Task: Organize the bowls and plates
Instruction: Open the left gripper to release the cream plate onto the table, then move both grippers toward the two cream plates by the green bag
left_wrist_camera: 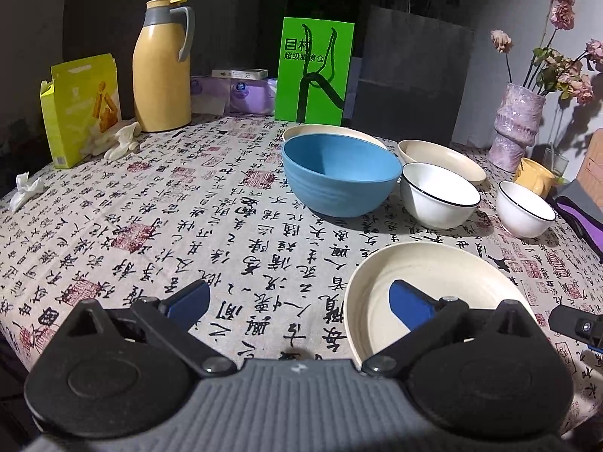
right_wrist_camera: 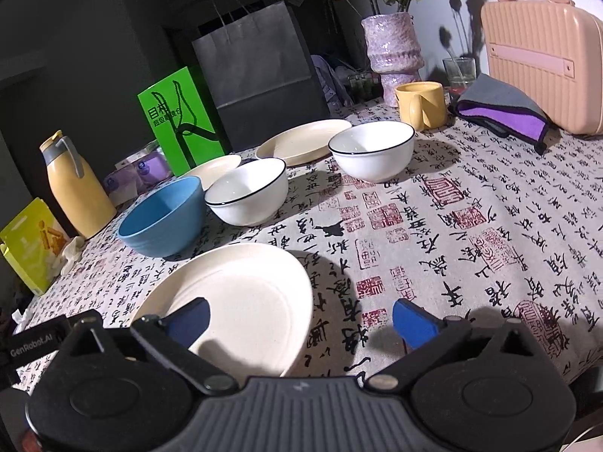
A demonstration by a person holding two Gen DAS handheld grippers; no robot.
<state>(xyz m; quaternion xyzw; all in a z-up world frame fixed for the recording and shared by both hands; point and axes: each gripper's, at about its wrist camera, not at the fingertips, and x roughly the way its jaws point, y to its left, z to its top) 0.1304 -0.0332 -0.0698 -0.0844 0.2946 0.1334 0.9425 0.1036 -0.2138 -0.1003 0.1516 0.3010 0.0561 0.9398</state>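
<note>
A cream plate (left_wrist_camera: 452,286) lies near the table's front edge; it also shows in the right wrist view (right_wrist_camera: 241,297). My left gripper (left_wrist_camera: 297,305) is open and empty, its right finger over the plate's left part. My right gripper (right_wrist_camera: 299,318) is open and empty, its left finger over the plate's near part. Behind stand a blue bowl (left_wrist_camera: 341,177) (right_wrist_camera: 162,218), two white black-rimmed bowls (left_wrist_camera: 439,196) (left_wrist_camera: 524,209) (right_wrist_camera: 248,196) (right_wrist_camera: 373,150), and two more cream plates (left_wrist_camera: 441,158) (left_wrist_camera: 301,132) (right_wrist_camera: 305,137) (right_wrist_camera: 215,167).
A yellow thermos (left_wrist_camera: 162,67), yellow box (left_wrist_camera: 81,109), green bag (left_wrist_camera: 312,71), dark paper bag (right_wrist_camera: 260,64), pink vase (right_wrist_camera: 394,49), yellow mug (right_wrist_camera: 420,105), purple cloth (right_wrist_camera: 505,113) and pink case (right_wrist_camera: 542,60) line the back of the printed tablecloth (left_wrist_camera: 188,226).
</note>
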